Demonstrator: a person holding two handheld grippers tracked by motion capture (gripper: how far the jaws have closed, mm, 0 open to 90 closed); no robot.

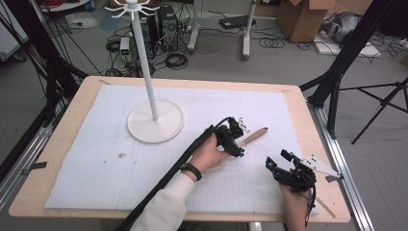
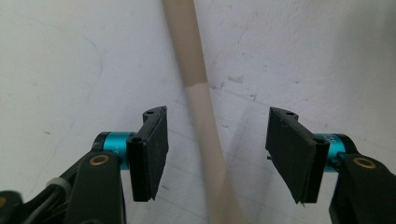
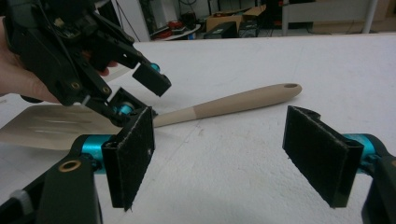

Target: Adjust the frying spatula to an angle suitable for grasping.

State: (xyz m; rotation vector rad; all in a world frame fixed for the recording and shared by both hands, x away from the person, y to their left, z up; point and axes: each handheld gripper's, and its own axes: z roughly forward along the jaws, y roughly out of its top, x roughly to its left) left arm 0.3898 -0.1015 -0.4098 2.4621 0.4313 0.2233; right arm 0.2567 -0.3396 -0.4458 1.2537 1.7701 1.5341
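From the high view, a beige spatula (image 1: 251,139) lay flat on the white mat (image 1: 110,139), right of the middle, its handle end pointing away toward the far right. The left gripper (image 1: 236,139) reached over it, the person's left hand (image 1: 208,155) angled forward and to the right, wrist low, a sleeve trailing back to the near edge. The right gripper (image 1: 279,161) sat near the mat's near right corner, tilted toward the spatula but apart from it. A white hanging stand (image 1: 155,120) stood well to the left.

In the left gripper view, the spatula handle (image 2: 198,93) ran up between the two black pads (image 2: 152,154); gaps showed on both sides, so the jaws straddled it without pressing, released as yet. The handle lay nearer the left pad, which I judge the main risk: closing off-centre could push or roll the slim handle sideways on the mat, or pinch it at an edge so that it swings once lifted.

In the right gripper view, the right gripper's own jaws (image 3: 233,158) stood wide apart with nothing between them, looking level across the mat. Beyond them the left gripper (image 3: 137,91) hung nose-down over the spatula's neck, its flat blade (image 3: 56,126) toward the left. A low grip there could also drag on the mat.
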